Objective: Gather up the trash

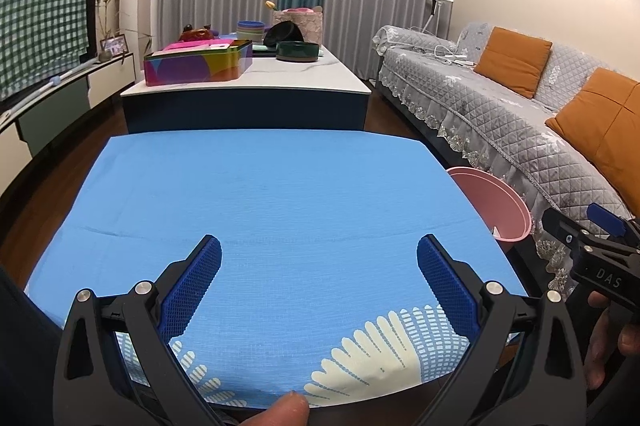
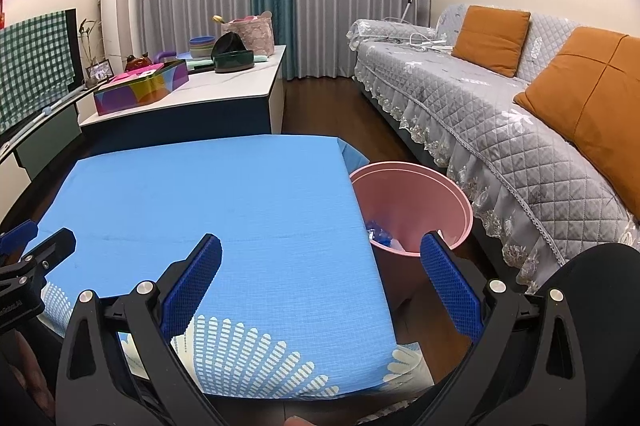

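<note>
A pink bin [image 2: 416,202] stands on the floor at the right edge of the table with the blue cloth [image 2: 208,202]; it also shows in the left wrist view [image 1: 492,206]. Blue and white trash [image 2: 382,236] lies inside it. My left gripper [image 1: 319,258] is open and empty above the near part of the cloth [image 1: 280,206]. My right gripper [image 2: 320,258] is open and empty over the cloth's right edge, its right finger in front of the bin. The right gripper's body shows at the right of the left wrist view [image 1: 592,258].
A low white-topped table [image 1: 256,78] beyond holds a colourful box [image 1: 196,62], bowls [image 1: 298,50] and a basket. A grey sofa [image 2: 500,106] with orange cushions runs along the right. A TV stand is at the left. Dark wood floor lies between.
</note>
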{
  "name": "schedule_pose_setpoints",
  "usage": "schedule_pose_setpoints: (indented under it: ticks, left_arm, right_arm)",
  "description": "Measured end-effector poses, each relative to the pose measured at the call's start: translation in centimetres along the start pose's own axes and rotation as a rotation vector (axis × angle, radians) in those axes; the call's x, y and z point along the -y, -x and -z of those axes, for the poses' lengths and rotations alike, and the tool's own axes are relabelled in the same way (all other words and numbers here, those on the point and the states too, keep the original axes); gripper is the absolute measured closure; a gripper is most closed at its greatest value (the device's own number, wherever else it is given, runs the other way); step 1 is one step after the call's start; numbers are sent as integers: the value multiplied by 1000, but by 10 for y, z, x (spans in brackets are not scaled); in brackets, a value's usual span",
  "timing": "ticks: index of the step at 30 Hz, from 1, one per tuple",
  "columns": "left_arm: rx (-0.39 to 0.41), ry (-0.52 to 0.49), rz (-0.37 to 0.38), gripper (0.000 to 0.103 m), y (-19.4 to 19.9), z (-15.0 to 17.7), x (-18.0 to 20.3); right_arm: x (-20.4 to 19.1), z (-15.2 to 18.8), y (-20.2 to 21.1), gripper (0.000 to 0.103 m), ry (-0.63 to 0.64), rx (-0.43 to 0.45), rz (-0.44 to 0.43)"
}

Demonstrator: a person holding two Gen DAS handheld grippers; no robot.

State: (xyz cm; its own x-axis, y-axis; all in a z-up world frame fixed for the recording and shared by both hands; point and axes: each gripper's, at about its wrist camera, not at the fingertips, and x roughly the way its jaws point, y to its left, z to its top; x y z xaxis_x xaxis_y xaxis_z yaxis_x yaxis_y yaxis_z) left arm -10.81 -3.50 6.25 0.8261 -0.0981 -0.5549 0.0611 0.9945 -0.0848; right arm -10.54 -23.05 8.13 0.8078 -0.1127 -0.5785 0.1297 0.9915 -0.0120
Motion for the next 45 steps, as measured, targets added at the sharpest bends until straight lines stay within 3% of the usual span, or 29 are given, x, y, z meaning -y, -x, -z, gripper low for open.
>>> schedule_pose_setpoints:
  ticks: [45]
  left_arm:
    - [0,2,-33,8,0,1,-3]
  right_arm:
    - [-6,1,0,5,12,0,-17]
